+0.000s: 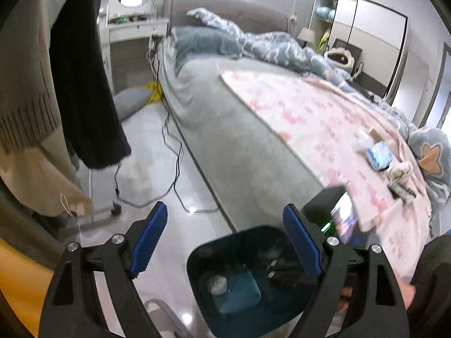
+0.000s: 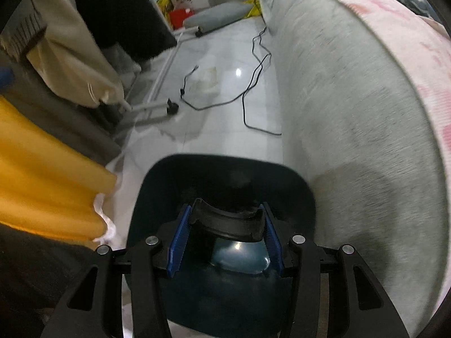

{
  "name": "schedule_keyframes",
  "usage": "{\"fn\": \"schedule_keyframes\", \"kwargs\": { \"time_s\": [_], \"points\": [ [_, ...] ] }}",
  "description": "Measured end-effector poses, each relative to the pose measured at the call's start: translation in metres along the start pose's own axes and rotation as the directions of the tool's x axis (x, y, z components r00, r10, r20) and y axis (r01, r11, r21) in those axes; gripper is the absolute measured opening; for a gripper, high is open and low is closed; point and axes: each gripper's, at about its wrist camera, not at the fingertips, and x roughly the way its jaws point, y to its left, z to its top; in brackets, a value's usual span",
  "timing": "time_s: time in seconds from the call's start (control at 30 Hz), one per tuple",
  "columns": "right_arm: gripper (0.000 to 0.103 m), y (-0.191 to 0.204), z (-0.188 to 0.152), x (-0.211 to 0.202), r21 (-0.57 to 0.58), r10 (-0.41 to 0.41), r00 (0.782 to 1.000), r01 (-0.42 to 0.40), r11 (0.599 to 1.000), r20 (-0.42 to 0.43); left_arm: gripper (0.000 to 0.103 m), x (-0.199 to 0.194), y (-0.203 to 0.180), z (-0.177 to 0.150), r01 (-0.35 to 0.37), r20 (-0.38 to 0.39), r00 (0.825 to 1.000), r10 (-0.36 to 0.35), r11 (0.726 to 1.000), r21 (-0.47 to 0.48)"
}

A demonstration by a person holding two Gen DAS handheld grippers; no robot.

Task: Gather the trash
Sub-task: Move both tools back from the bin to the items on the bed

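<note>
A dark teal trash bin [image 1: 225, 249] stands on the floor beside the bed, with a pale round item and dark items inside. My left gripper [image 1: 225, 239] is open and empty, held above the bin's mouth. My right gripper [image 2: 225, 239] is shut on a black curved piece of trash [image 2: 228, 221] and holds it over the bin [image 2: 157, 186]. On the pink blanket [image 1: 324, 118], far right, lie a blue packet [image 1: 379, 155], a pale wrapper [image 1: 398, 169] and a dark wrapper [image 1: 401, 190]. The right gripper's body [image 1: 324, 205] shows in the left wrist view.
A grey bed [image 2: 338, 98] runs along the right. Black cables [image 2: 253, 84] trail over the white tiled floor. Hanging clothes [image 1: 56, 84] on a wheeled rack and a yellow cloth [image 2: 42, 169] crowd the left. A grey cushion [image 2: 217, 17] lies farther back.
</note>
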Motion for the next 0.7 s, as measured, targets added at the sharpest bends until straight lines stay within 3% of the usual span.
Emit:
{"fn": "schedule_keyframes", "kwargs": {
  "time_s": [0.2, 0.37, 0.43, 0.6, 0.7],
  "points": [
    [0.05, 0.009, -0.008, 0.016, -0.042, -0.009, 0.999, 0.007, 0.999, -0.051, 0.091, -0.026, -0.012, 0.013, 0.008, 0.092, 0.996, -0.01, 1.0, 0.026],
    [0.05, 0.012, -0.013, 0.021, -0.065, -0.028, 0.997, 0.024, 0.998, -0.066, 0.097, -0.035, -0.02, 0.019, 0.04, 0.11, 0.993, -0.044, 0.999, 0.036],
    [0.053, 0.013, -0.014, 0.022, -0.066, -0.025, 0.997, 0.02, 0.998, -0.069, 0.097, -0.037, -0.02, 0.022, 0.041, 0.117, 0.992, -0.044, 0.999, 0.034],
    [0.079, 0.026, -0.015, 0.01, -0.136, -0.044, 0.998, 0.038, 0.99, -0.047, 0.098, -0.048, -0.028, 0.031, 0.019, 0.153, 0.988, -0.025, 0.999, 0.042],
    [0.08, 0.035, -0.016, -0.005, -0.187, -0.028, 0.999, 0.023, 0.982, -0.021, 0.099, -0.058, -0.034, 0.039, 0.012, 0.189, 0.982, -0.016, 1.0, 0.022]
  ]
}}
